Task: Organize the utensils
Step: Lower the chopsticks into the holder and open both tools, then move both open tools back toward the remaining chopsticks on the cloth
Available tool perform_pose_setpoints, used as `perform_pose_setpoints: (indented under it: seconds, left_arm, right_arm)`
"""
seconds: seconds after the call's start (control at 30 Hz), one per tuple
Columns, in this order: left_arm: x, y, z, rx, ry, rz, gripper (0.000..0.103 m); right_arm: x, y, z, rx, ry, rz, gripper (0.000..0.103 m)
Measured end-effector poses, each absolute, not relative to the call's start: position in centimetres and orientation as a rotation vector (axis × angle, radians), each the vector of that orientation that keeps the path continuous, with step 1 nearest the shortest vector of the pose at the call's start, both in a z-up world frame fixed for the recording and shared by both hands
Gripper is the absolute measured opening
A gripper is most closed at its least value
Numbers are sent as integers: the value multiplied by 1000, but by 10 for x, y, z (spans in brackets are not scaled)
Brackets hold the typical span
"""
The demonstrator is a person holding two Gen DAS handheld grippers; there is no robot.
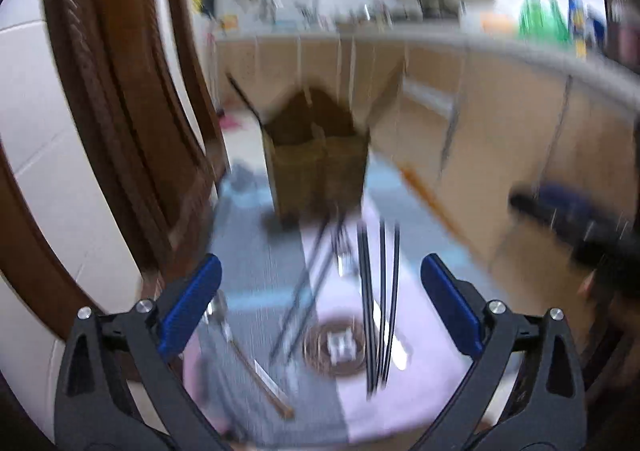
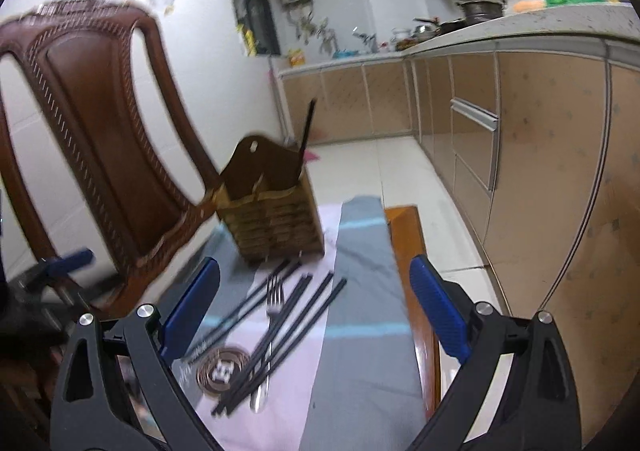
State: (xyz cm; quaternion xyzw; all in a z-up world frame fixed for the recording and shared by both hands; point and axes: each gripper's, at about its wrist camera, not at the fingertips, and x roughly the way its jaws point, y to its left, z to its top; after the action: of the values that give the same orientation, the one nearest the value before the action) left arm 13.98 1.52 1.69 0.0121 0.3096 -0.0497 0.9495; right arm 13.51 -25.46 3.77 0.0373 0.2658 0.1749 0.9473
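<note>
A brown wooden utensil holder [image 2: 272, 207] stands at the far end of the cloth-covered table [image 2: 360, 331], with one black chopstick [image 2: 306, 131] standing in it. Several black chopsticks [image 2: 280, 335] and a metal fork [image 2: 272, 315] lie on the cloth in front of it. My right gripper [image 2: 316, 307] is open and empty above them. In the blurred left wrist view, the holder [image 1: 320, 167] is ahead, chopsticks [image 1: 380, 307] lie on the cloth, and a wooden-handled spoon [image 1: 240, 347] lies at the left. My left gripper [image 1: 320, 307] is open and empty.
A brown carved chair [image 2: 104, 123] stands left of the table, close to the holder. Kitchen cabinets [image 2: 540, 171] and a counter run along the right. A round brown emblem [image 2: 222, 369] is printed on the cloth. The table's wooden right edge [image 2: 412, 251] is bare.
</note>
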Motion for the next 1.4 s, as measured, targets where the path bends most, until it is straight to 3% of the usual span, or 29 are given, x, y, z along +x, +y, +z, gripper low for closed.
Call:
perform_pose_setpoints:
  seconds: [0.3,1.23,1.4]
  left_arm:
    - [127,18,12,65,647,-107,99]
    - [148,17,9,77,660,-72,98]
    - [202,15,-4,184,715,-43,88]
  right_arm:
    - [108,-249,24,7,596,364,93]
    - [128,-243,13,-12,633,308,93]
    - [160,-240,-3,32,721,292,87]
